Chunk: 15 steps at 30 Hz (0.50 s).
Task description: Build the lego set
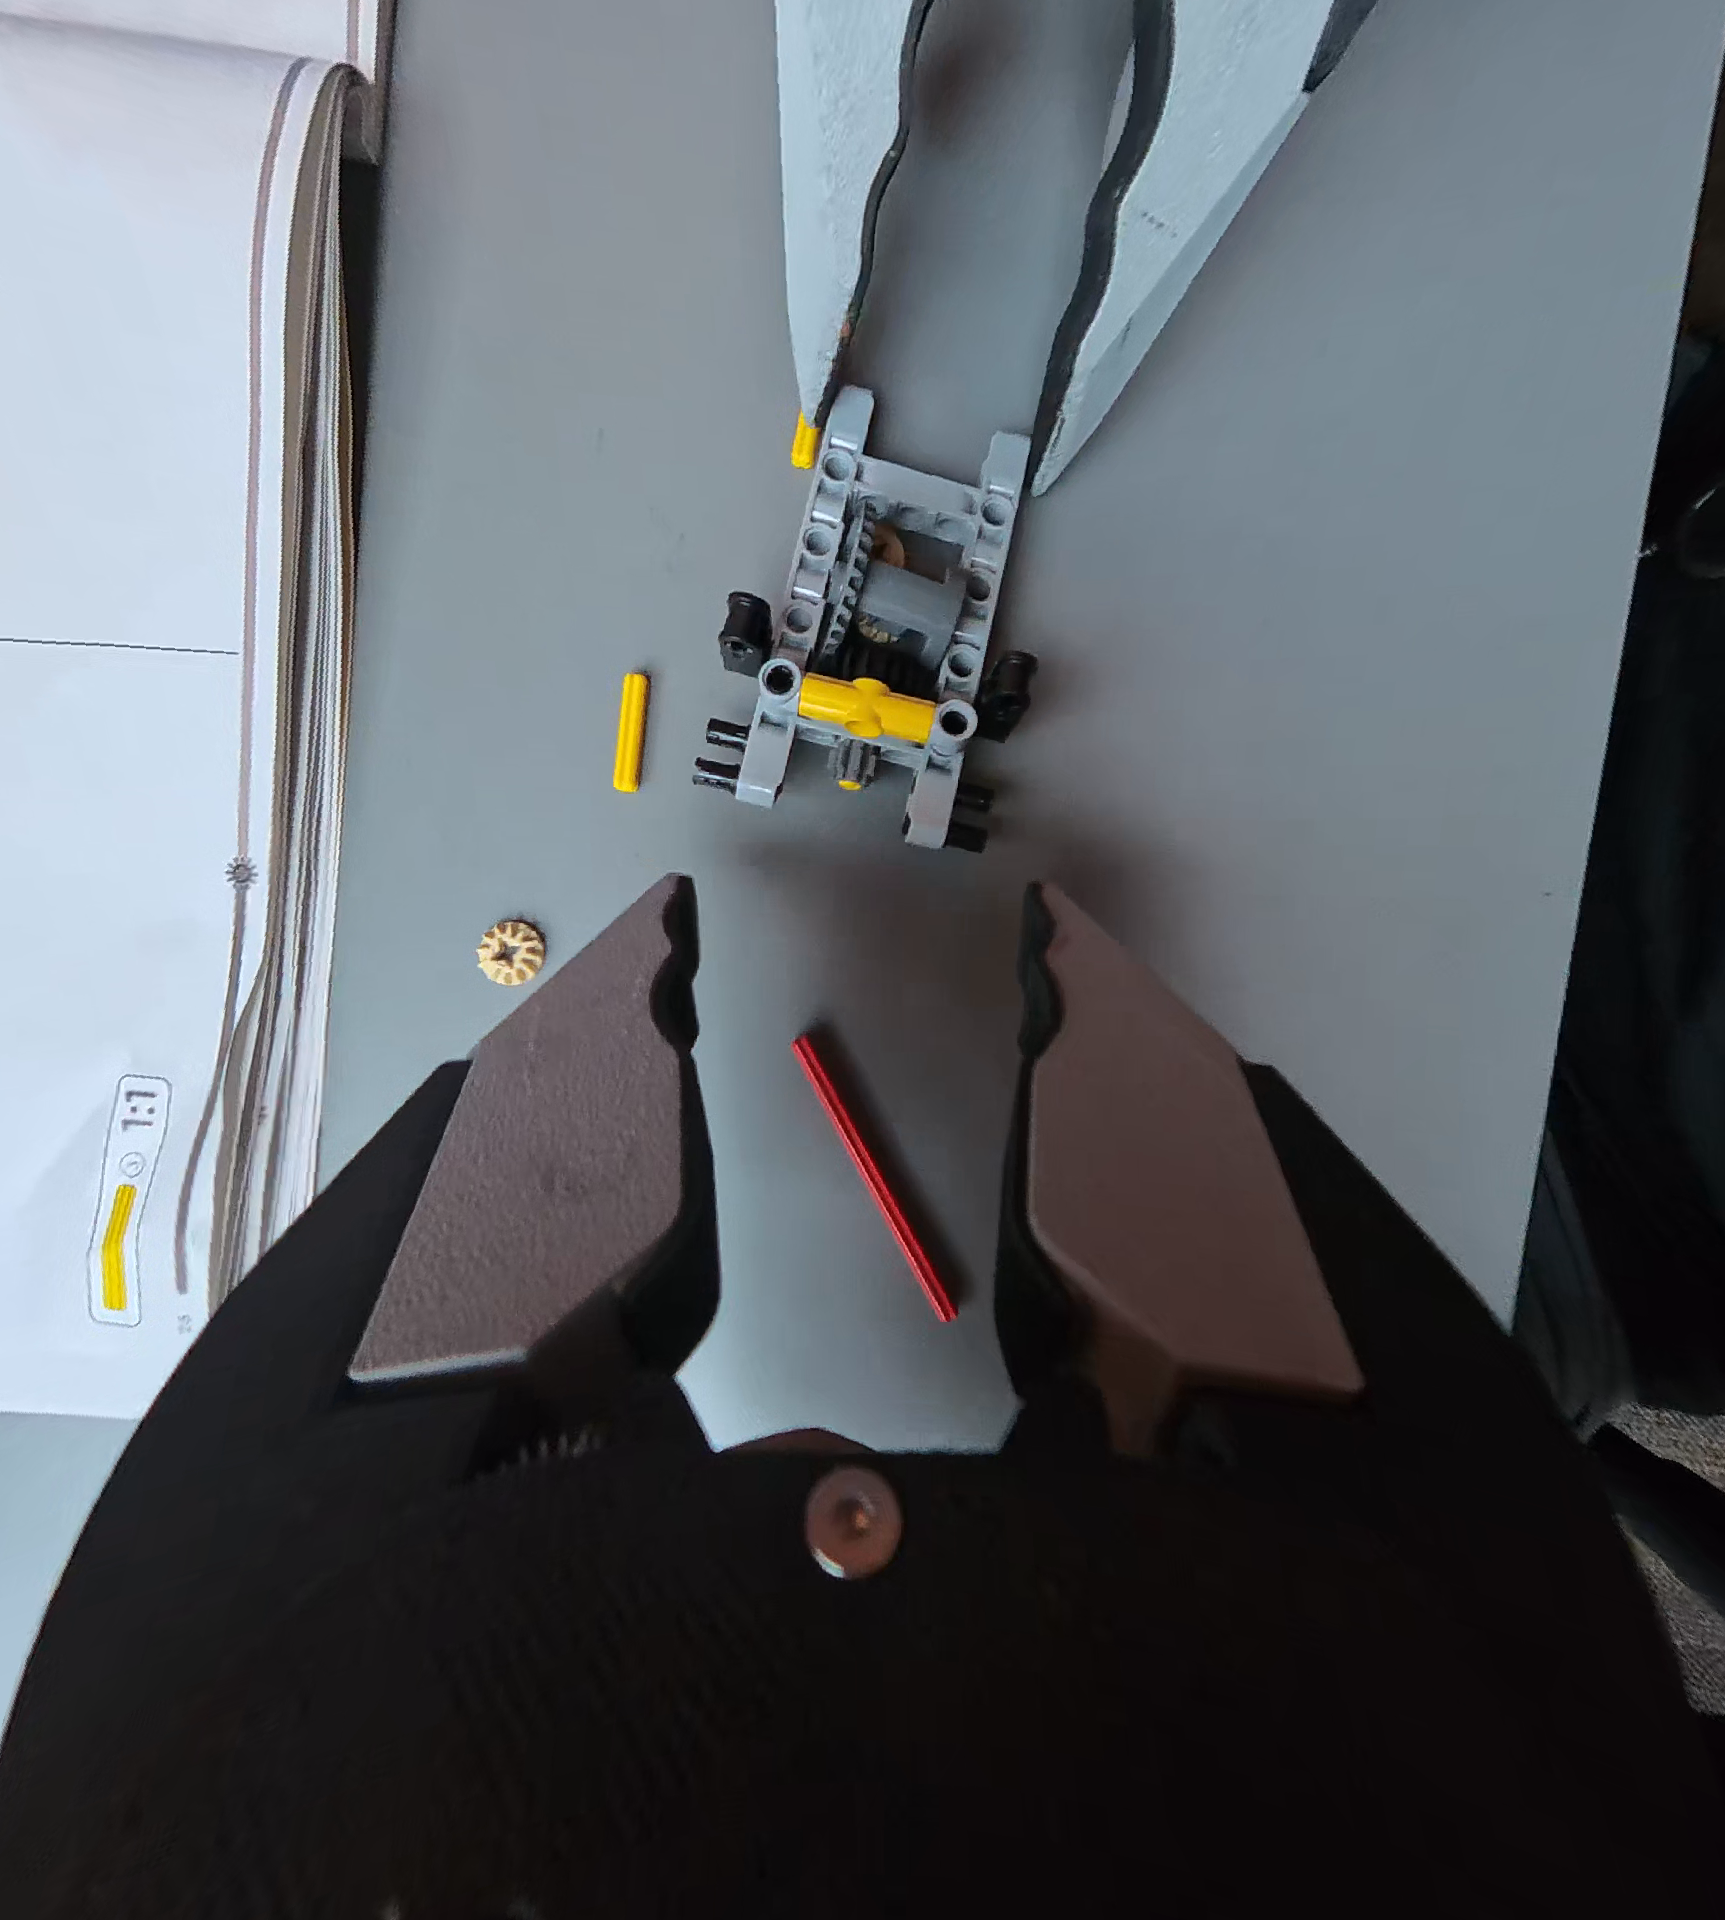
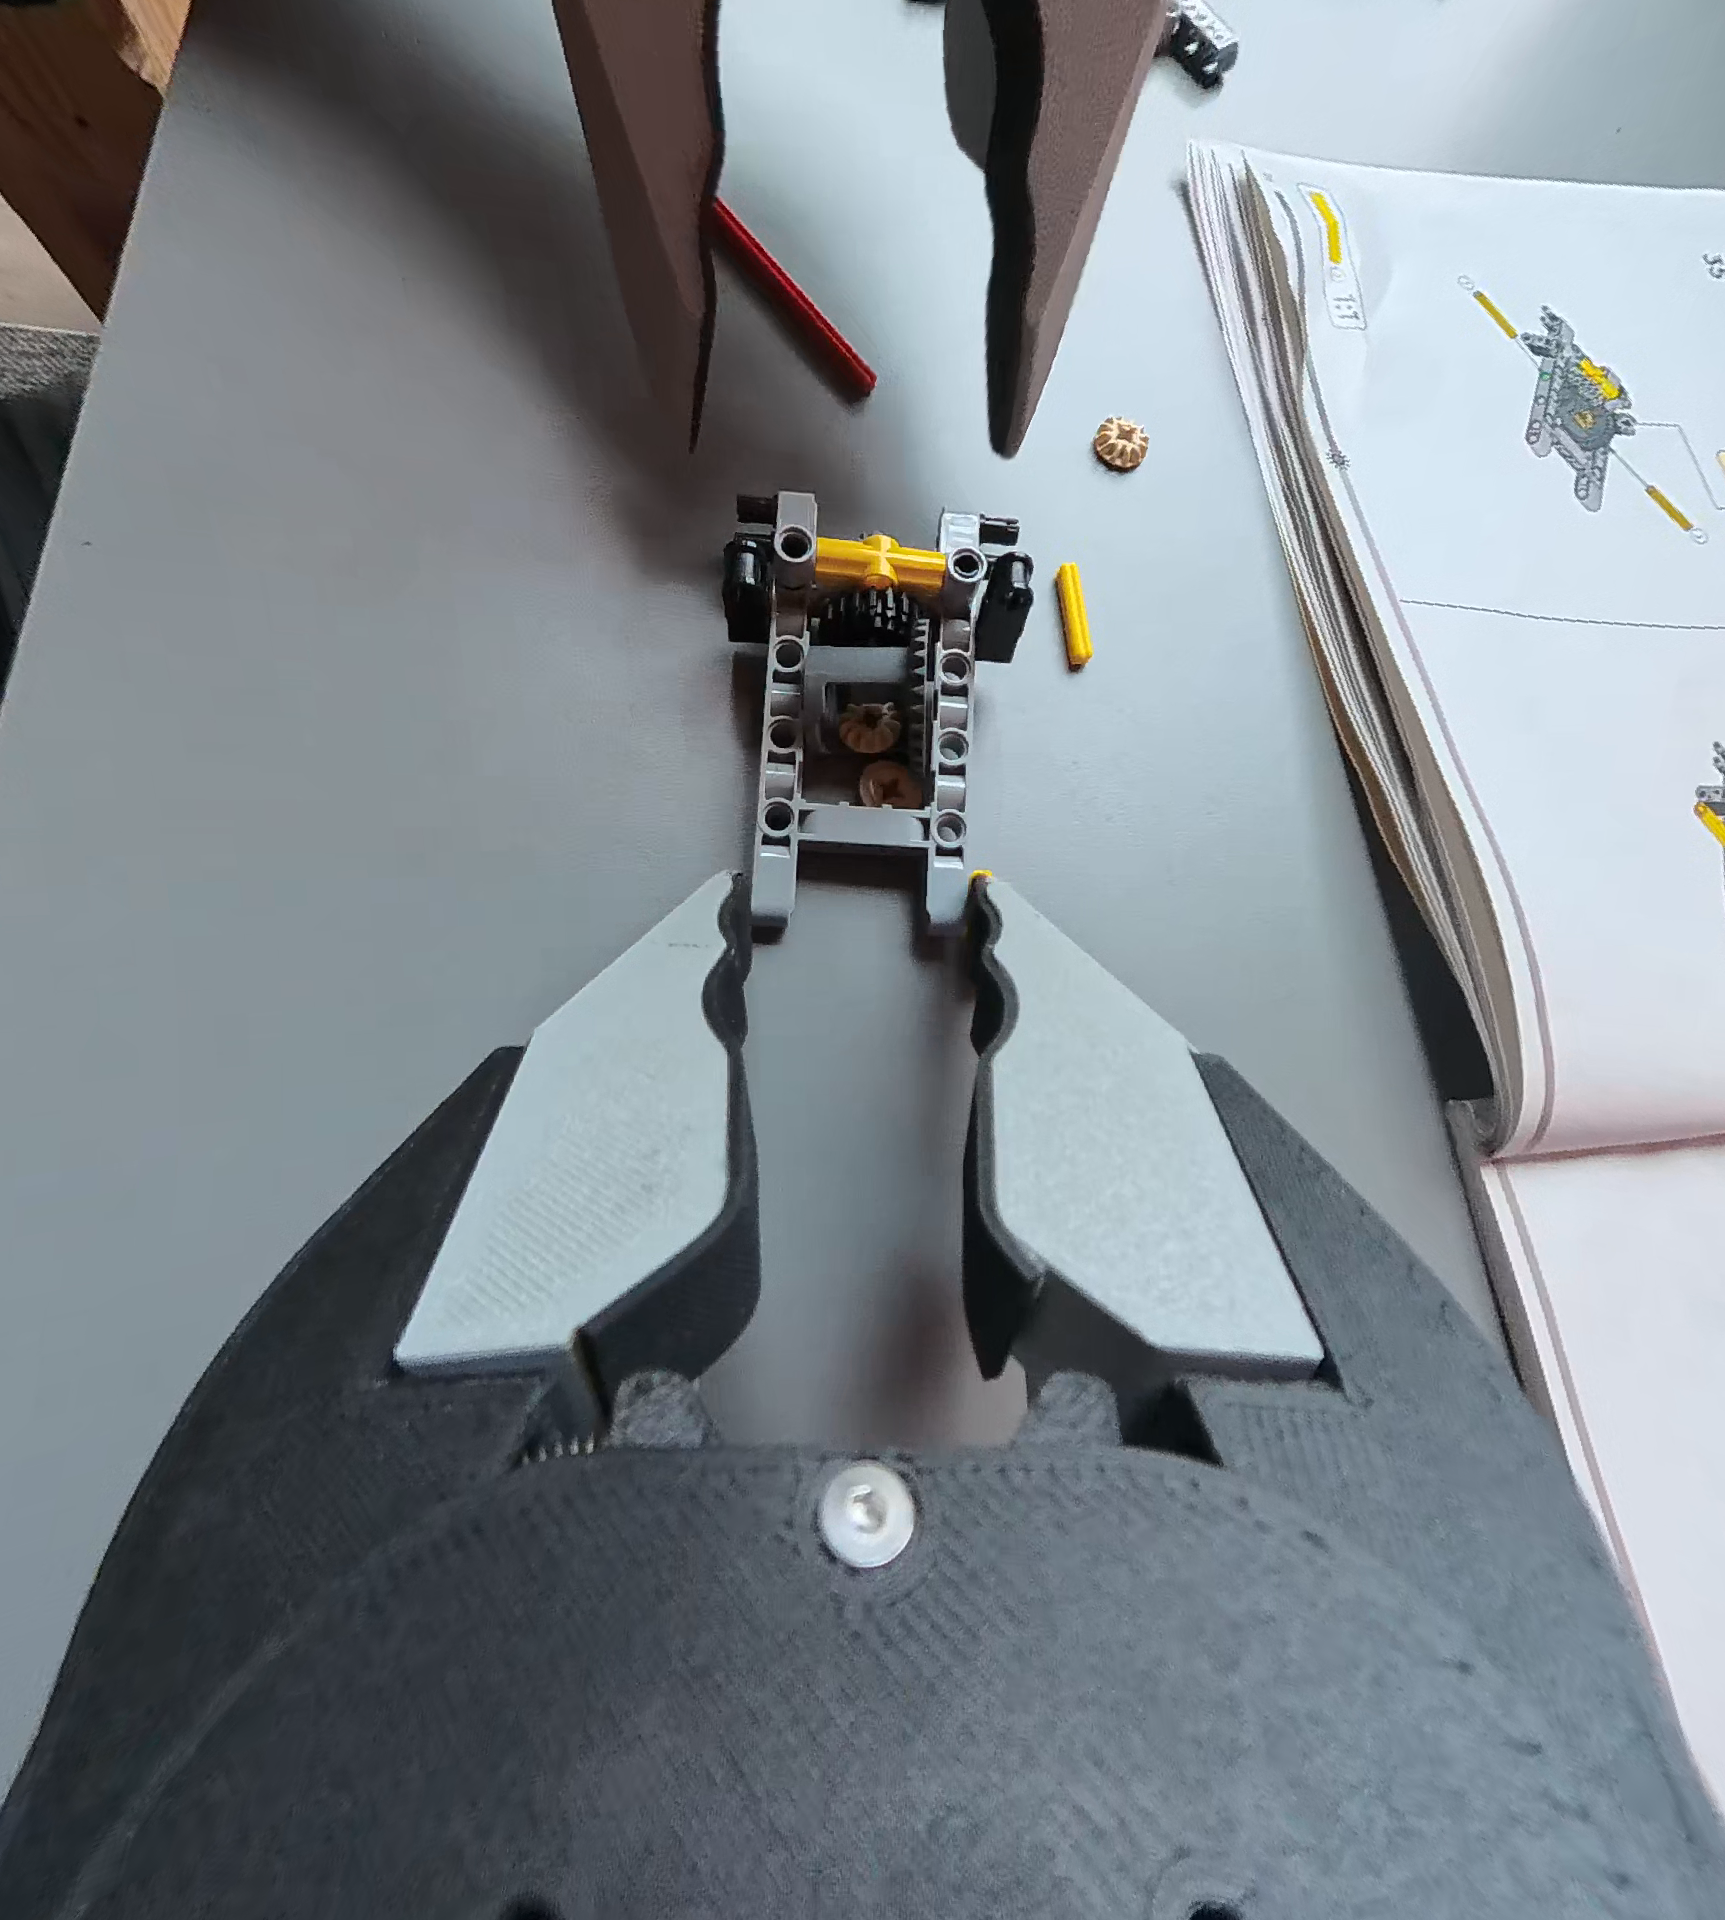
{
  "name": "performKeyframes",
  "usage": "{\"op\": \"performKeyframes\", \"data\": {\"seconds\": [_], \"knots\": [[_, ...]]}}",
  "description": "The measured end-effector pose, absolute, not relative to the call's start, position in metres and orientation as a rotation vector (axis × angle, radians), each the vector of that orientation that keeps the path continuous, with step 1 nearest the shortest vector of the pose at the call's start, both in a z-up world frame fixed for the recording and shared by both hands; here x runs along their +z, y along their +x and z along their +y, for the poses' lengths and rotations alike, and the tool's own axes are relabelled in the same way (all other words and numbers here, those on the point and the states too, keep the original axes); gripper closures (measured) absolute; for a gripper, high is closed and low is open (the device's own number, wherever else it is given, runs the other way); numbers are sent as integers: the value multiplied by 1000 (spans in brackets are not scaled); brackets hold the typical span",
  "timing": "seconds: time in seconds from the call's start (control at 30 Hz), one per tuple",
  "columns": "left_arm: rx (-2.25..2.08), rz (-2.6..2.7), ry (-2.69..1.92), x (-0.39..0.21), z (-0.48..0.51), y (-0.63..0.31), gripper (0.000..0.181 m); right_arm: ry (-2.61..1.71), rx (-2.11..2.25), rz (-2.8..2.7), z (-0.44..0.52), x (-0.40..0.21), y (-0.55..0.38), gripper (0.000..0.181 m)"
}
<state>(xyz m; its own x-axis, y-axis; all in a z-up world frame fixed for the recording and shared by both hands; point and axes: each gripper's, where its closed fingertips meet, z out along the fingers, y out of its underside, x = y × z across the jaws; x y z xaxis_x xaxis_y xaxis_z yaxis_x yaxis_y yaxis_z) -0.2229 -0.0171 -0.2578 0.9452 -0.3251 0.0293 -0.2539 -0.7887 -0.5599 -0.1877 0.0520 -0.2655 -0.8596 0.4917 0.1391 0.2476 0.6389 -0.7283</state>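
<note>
The right gripper [image 2: 858, 909], with pale grey fingers, is seen closed around the near end of the grey lego frame [image 2: 863, 707], its tips pressed against the frame's two side beams. The frame lies flat on the grey table [image 2: 370, 727], with a yellow connector [image 2: 879, 561] across its far end and tan gears inside. Opposite, the left gripper [image 1: 858, 914], brown-fingered, is held wide open and empty just short of the frame. A red axle [image 1: 873, 1174] lies between its fingers. A yellow axle [image 2: 1074, 615], a tan gear [image 2: 1120, 443] and an open instruction booklet [image 2: 1564, 675] lie alongside.
</note>
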Motion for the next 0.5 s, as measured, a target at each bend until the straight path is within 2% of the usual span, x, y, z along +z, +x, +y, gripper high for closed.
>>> {"op": "performKeyframes", "data": {"seconds": [0.5], "knots": [[-182,438,-2538,-268,-18,-217,126,-570,1049,-2553,46,-265,-180,143]]}}
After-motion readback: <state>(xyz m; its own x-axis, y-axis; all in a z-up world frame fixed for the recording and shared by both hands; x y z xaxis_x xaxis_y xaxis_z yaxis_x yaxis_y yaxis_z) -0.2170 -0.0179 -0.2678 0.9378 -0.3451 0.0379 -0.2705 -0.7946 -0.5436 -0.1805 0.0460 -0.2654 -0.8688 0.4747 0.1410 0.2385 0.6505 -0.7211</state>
